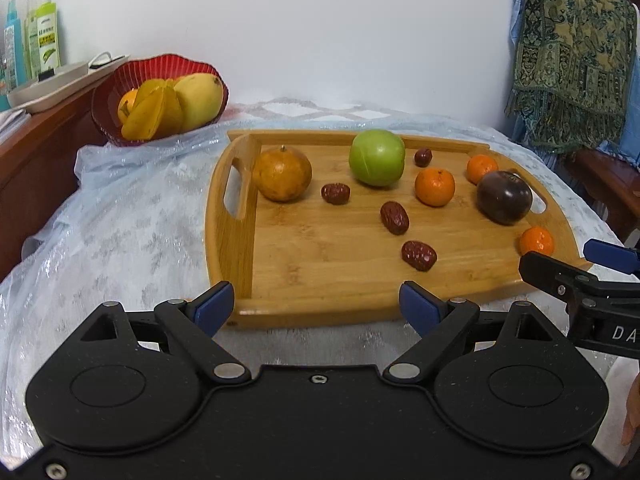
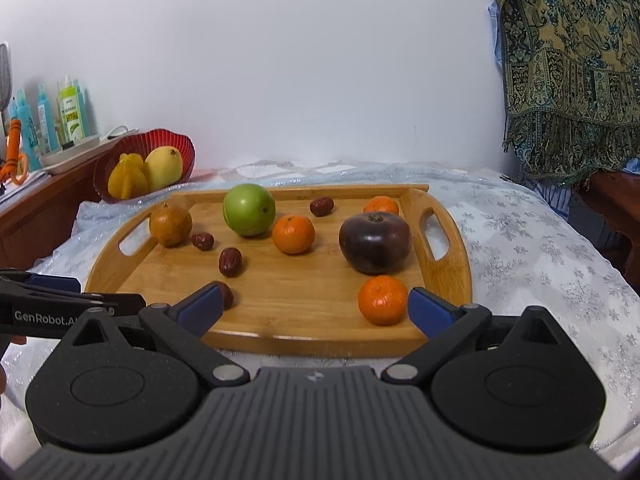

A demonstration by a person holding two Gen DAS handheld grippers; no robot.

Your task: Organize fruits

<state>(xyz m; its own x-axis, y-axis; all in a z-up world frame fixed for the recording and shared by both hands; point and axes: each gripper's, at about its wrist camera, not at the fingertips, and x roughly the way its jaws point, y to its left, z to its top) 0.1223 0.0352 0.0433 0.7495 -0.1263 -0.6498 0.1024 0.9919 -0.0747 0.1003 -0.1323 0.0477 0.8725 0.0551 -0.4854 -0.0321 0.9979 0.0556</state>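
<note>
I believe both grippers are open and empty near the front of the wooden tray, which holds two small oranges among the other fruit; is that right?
Not quite: the wooden tray holds three small oranges, not two, as the right wrist view shows: one at the front, one mid-tray and one at the back. The rest stands: the left gripper and right gripper are open and empty near the tray's front.

This was a home, likely a bedroom: a bed-like surface lay under a pale snowflake-patterned cover (image 2: 520, 240) against a plain white wall. A paisley shawl (image 2: 568, 64) hung over wooden furniture, toiletry bottles (image 1: 44, 36) stood on a wooden side cabinet (image 1: 44, 136), and a red fruit bowl (image 1: 160, 96) sat nearby.
</note>
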